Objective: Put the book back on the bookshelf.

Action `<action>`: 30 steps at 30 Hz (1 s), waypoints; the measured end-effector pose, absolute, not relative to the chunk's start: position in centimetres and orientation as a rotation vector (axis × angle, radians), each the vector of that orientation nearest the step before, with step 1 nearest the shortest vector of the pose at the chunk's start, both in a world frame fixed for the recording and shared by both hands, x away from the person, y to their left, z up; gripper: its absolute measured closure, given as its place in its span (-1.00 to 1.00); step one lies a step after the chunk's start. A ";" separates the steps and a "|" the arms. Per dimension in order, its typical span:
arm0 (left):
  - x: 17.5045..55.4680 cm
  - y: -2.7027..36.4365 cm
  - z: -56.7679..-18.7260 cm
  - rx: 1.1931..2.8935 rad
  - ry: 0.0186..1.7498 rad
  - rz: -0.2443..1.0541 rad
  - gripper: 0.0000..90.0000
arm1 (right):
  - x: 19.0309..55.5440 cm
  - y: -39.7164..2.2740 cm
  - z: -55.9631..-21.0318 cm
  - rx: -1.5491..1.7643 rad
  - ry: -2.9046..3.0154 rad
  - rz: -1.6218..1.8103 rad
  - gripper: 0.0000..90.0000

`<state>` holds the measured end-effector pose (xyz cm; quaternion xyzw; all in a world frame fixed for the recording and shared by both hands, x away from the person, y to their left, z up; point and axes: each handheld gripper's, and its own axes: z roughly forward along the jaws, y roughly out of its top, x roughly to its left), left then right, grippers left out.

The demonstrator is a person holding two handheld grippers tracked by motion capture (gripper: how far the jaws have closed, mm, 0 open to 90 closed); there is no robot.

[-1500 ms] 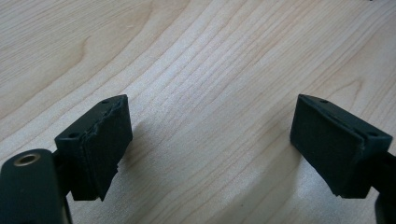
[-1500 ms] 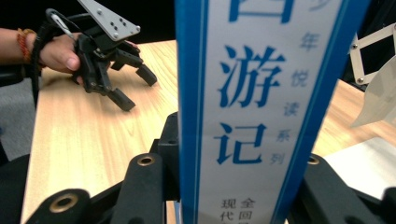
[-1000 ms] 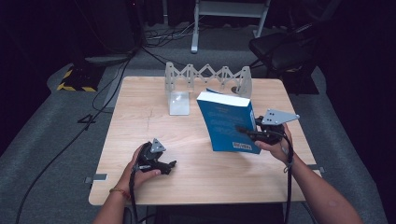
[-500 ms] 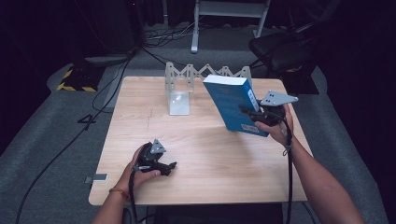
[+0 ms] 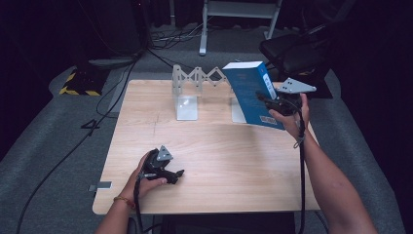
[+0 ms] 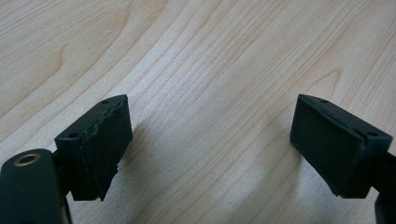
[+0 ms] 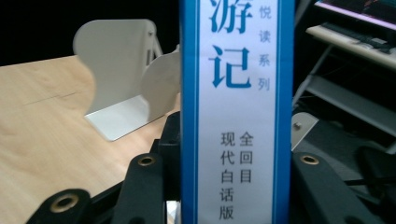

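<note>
- The right gripper [image 5: 269,100] pinches a blue book [image 5: 252,92] by its lower end; in the right gripper view its jaws press on both sides of the white spine [image 7: 236,112].
- The book is lifted off the table [image 5: 214,146], tilted, its top leaning left and away, over the table's far right part.
- Just behind and left of the book stands a white folding rack [image 5: 195,78] with two bookend plates; the left plate [image 5: 186,106] rests on the wood, and the right one is partly hidden behind the book.
- The book's lower corner hangs close to the table's right edge [image 5: 311,141], where the right hand comes in.
- The left gripper [image 5: 174,174] rests on the near left part of the table, well apart from the book, with its jaws spread wide and nothing but bare wood between them in the left gripper view [image 6: 210,140].
- The middle of the table between the grippers is open wood.
- Beyond the far edge are cables on the grey floor [image 5: 48,136] and a dark chair [image 5: 297,53] at the right rear.
</note>
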<state>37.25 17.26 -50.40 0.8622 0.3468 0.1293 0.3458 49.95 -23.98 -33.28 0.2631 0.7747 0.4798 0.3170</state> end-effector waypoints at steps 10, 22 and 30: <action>37.2 17.3 -50.4 2.244 0.884 0.328 -0.71 | 52.3 -21.8 -33.7 0.797 1.956 1.252 0.38; 37.2 17.2 -50.4 2.254 0.852 0.314 -0.70 | 54.3 -20.0 -35.6 0.902 1.825 1.245 0.38; 37.0 17.1 -50.4 2.258 0.832 0.314 -0.69 | 55.1 -19.3 -37.7 0.978 1.759 1.264 0.38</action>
